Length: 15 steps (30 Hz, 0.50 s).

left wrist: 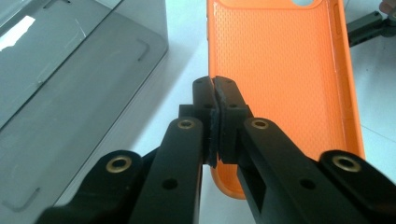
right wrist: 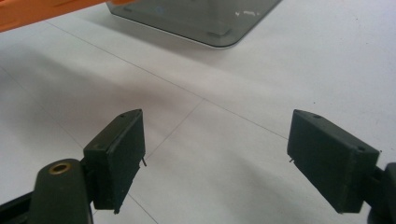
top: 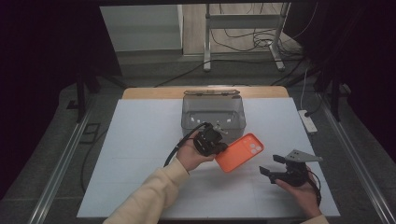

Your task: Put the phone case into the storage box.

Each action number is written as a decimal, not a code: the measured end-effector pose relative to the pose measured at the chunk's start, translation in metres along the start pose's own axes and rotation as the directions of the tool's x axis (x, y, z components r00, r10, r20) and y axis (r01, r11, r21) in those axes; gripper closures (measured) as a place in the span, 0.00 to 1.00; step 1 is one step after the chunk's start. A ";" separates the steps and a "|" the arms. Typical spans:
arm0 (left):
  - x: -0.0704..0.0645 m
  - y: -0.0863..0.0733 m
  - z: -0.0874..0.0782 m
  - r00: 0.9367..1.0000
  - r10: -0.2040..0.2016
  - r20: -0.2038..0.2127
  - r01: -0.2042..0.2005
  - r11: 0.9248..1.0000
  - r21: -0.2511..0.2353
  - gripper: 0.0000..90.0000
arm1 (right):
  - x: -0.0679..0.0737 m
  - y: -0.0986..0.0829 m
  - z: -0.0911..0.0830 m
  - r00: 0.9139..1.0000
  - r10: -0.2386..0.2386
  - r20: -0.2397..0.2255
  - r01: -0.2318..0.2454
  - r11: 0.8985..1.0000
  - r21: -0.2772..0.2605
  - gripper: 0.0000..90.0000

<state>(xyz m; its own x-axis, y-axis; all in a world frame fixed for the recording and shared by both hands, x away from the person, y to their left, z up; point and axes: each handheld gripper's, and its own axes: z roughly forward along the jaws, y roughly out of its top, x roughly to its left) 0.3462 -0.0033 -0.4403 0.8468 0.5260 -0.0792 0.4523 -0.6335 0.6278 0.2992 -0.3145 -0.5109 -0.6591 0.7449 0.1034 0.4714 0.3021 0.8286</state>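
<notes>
Right now the left tool is clamped on the near edge of an orange phone case, its jaws pressed tight together on the rim in the left gripper view. That case is held slightly above the white tabletop, just in front of a smoky grey clear box at the far middle. Over to the right, well apart from the case, the right tool hovers with its jaws spread wide and nothing between them.
</notes>
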 end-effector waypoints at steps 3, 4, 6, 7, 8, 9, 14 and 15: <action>-0.001 -0.002 -0.001 1.000 0.005 -0.002 -0.005 1.000 0.003 0.98 | 0.000 0.000 0.000 1.000 0.003 0.001 -0.003 1.000 0.000 0.21; -0.001 -0.003 -0.002 1.000 0.006 -0.003 -0.006 1.000 0.002 0.98 | 0.000 0.000 0.000 1.000 0.003 0.001 -0.003 1.000 0.000 0.21; 0.000 -0.004 -0.004 1.000 0.005 -0.006 -0.005 1.000 -0.001 0.98 | 0.000 0.000 0.000 1.000 0.004 0.005 -0.004 1.000 0.001 0.21; 0.000 -0.005 -0.005 1.000 0.003 -0.007 -0.003 1.000 -0.003 0.98 | 0.000 0.000 0.000 1.000 0.004 0.005 -0.004 1.000 0.001 0.21; 0.001 -0.006 -0.007 1.000 0.000 -0.007 0.000 1.000 -0.003 0.98 | 0.000 0.000 0.000 1.000 0.004 0.006 -0.004 1.000 0.002 0.21; 0.002 -0.007 -0.008 1.000 0.000 -0.007 0.000 1.000 -0.007 0.98 | 0.000 0.000 0.000 1.000 0.004 0.006 -0.004 1.000 0.002 0.21; 0.004 -0.015 -0.013 1.000 -0.006 -0.013 0.006 1.000 -0.008 0.98 | 0.000 0.000 0.000 1.000 0.004 0.007 -0.004 1.000 0.002 0.21; 0.005 -0.016 -0.014 1.000 -0.008 -0.013 0.008 1.000 -0.011 0.98 | 0.000 0.000 0.000 1.000 0.004 0.008 -0.004 1.000 0.002 0.21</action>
<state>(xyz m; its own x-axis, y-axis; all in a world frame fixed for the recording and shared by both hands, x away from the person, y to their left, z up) 0.3389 0.0175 -0.4399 0.8392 0.5387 -0.0739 0.4561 -0.6233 0.6352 0.2994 -0.3147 -0.5111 -0.6529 0.7505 0.1023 0.4750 0.3005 0.8271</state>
